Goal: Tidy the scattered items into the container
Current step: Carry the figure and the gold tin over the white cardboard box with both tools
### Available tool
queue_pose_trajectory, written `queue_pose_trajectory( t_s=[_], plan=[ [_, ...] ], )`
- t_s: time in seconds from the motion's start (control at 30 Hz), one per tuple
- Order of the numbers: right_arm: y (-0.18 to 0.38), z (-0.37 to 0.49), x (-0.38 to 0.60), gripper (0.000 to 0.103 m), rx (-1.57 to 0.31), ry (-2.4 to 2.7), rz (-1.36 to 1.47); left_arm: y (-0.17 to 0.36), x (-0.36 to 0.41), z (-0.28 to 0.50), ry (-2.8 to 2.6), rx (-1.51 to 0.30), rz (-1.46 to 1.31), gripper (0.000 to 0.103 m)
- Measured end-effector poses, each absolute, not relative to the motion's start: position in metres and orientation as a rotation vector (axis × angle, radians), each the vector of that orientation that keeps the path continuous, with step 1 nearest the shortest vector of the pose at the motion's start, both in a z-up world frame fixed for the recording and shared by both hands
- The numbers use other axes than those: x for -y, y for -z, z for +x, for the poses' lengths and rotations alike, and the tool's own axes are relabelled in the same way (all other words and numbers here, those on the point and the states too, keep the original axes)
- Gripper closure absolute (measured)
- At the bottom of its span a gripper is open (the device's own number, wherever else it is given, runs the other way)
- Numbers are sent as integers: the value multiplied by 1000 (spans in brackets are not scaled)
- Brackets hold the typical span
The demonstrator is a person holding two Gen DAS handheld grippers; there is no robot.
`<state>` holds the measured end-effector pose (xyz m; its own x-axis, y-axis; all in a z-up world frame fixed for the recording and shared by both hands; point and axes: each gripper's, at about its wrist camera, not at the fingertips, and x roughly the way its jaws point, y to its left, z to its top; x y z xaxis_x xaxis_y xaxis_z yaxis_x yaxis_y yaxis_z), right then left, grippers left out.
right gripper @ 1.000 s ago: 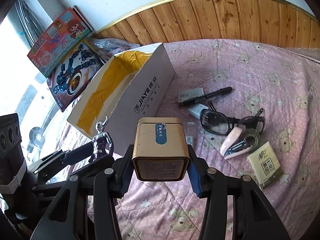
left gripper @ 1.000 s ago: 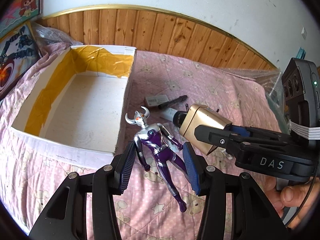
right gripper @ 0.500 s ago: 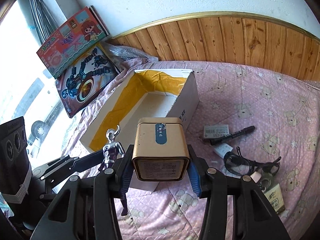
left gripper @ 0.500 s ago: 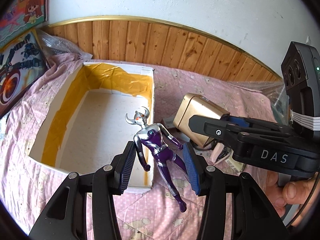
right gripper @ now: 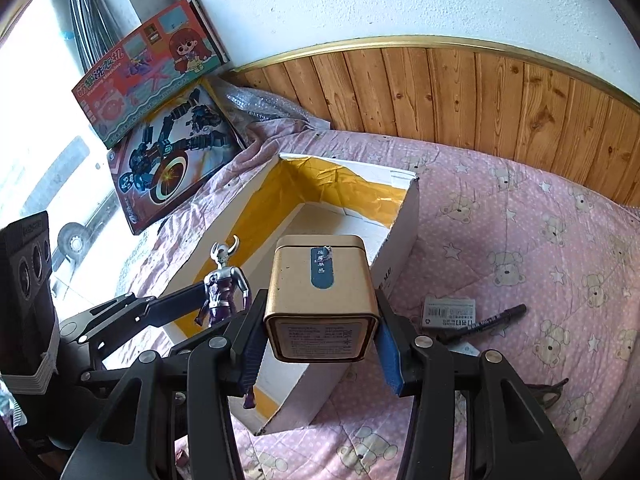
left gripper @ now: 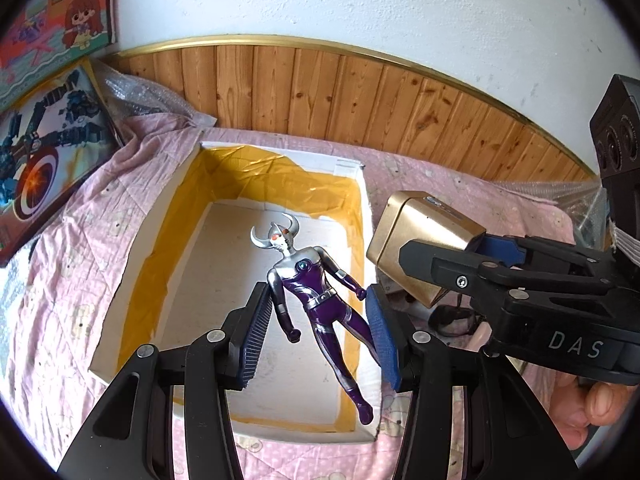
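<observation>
My left gripper (left gripper: 316, 336) is shut on a purple and silver horned action figure (left gripper: 316, 292) and holds it above the open white cardboard box (left gripper: 160, 240) lined with yellow tape. My right gripper (right gripper: 320, 344) is shut on a gold square tin (right gripper: 320, 296) and holds it over the box's right wall (right gripper: 400, 236). The tin also shows in the left wrist view (left gripper: 424, 248), at the box's right edge. The figure also shows in the right wrist view (right gripper: 224, 280). The box has nothing in it.
On the pink bear-print quilt right of the box lie a black marker (right gripper: 488, 320), a small grey packet (right gripper: 450, 312) and dark glasses (right gripper: 548, 392). Two toy boxes (right gripper: 160, 120) lean against the wall at the left. Wood panelling (left gripper: 360, 96) runs behind the bed.
Both grippers have moved left toward the box with their loads. The figure is now over the box's inside and the tin at its right wall.
</observation>
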<state>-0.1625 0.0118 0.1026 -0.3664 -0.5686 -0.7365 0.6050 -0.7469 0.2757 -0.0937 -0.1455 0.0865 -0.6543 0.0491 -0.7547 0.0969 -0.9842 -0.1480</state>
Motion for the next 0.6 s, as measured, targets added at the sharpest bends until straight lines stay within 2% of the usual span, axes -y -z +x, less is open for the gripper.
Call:
queue_pose_trajectory(
  t_s=[0.33, 0.6],
  plan=[
    [-106, -185, 22, 53, -136, 2118, 1119, -82, 180, -124, 2726, -370, 1327, 53],
    [-105, -207, 32, 53, -121, 2098, 1136, -72, 203, -160, 2664, -366, 1350, 53]
  ],
)
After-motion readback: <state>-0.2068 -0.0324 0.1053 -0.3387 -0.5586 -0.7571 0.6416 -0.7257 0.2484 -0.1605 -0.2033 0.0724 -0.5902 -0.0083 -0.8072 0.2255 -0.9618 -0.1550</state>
